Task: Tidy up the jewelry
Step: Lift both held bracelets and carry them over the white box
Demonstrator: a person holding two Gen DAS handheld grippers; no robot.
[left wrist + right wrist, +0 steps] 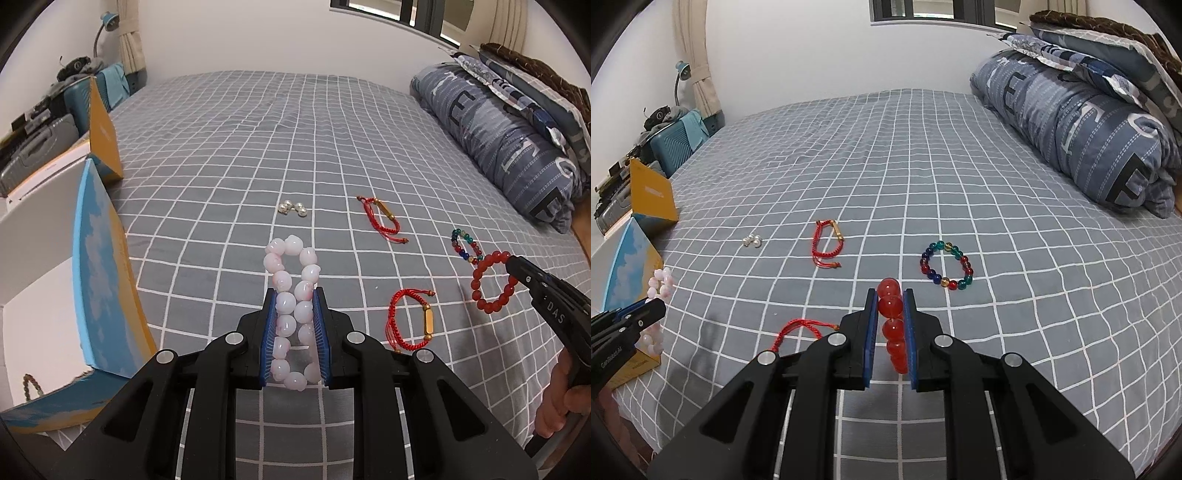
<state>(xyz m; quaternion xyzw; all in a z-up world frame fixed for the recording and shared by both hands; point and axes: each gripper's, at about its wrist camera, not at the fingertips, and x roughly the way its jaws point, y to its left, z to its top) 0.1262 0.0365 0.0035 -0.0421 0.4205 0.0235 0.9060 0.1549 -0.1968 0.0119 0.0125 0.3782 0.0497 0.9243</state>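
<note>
While clamped, pink bracelet (293, 314) stretches lengthwise forward.

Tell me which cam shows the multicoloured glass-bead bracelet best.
Right wrist view: the multicoloured glass-bead bracelet lies flat as a full open ring on the grey checked bedspread, unobstructed. Left wrist view shows it small and foreshortened near the edge, partly overlapped by the red bead bracelet.

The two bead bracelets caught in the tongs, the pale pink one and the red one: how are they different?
The pink bracelet has milky, bumpy, carved-looking beads; the red bracelet has smooth, glossy, see-through round ones. The pink bracelet sits in the left tongs squeezed into a narrow double row; the red bracelet hangs from the right tongs as an open ring, gripped at one side. Both are lifted off the checked bedsheet, one per tongs.
</note>
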